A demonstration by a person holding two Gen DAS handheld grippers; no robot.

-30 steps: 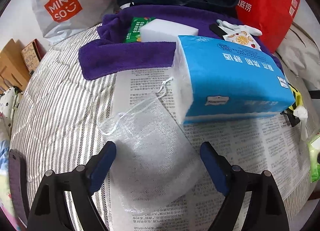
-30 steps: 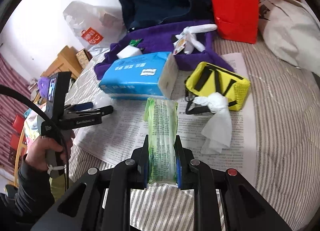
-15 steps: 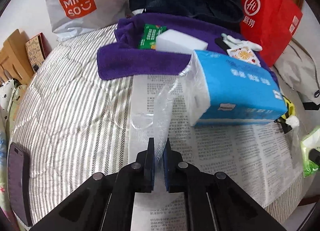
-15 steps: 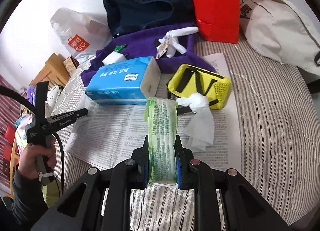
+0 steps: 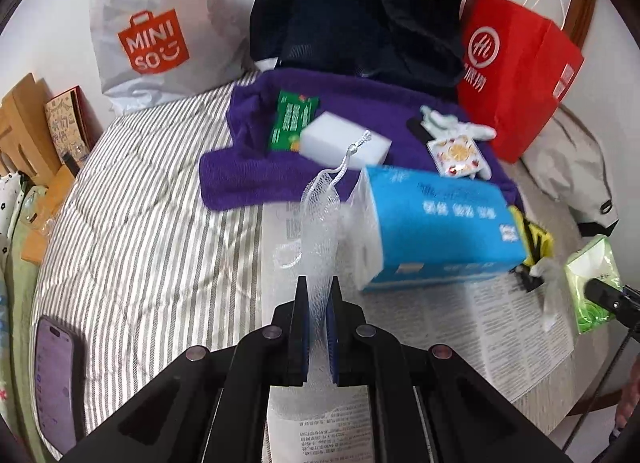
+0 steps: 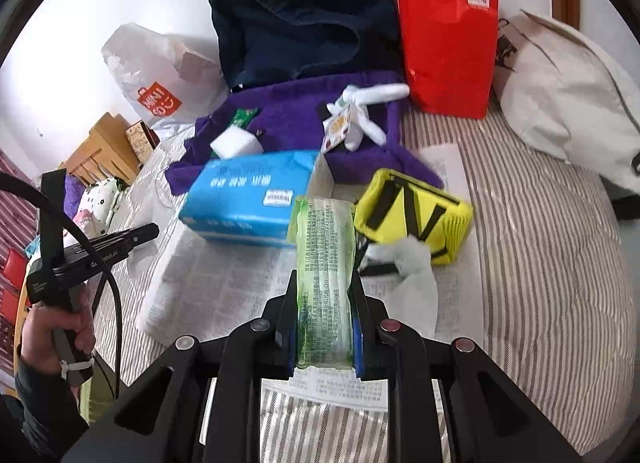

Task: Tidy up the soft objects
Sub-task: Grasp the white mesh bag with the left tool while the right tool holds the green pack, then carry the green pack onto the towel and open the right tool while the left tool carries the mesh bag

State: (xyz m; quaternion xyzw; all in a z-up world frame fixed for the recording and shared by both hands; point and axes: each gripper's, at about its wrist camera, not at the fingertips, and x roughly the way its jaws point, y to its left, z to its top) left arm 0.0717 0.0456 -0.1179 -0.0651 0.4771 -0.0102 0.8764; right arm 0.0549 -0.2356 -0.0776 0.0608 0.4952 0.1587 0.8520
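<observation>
**Both hands loaded: mesh pouch L, tissue pack R**

L hand-held gripper (image 5: 317, 323): jaws fully closed on the white mesh pouch (image 5: 320, 219). Pinched at its lower end, so the rest of it stands up in front of the cam, drawstring (image 5: 352, 155) dangling off the top. Pouch is off the bed (image 5: 140, 231), over the newspaper (image 5: 500, 327).

R hand-held gripper (image 6: 325, 327): jaws narrow, clamped across the green tissue pack (image 6: 325, 263) near its back end; pack sticks out fwd, clear of the paper below.

Handling, my read:
- Pouch: v. light, totally limp, no stiffness. Net weave can snag on pad edges and the cord can catch on things. A pinch anywhere holds, but it'll flop, so grip near the middle or by the cord for a tidier drop.
- Tissue pack: light, squashy, film wrap looks slick. Squeezes instead of resisting, may creep out under a loose grip. Take it across the short width, mid-length, firm.

Nearby: blue tissue box (image 6: 252, 191) just ahead of the pack tip, yellow bag (image 6: 416, 211) to its right, purple towel (image 5: 248, 167) behind w/ white sponge (image 5: 344, 143) on it. No obvious drop spot visible, can't tell the target.
</observation>
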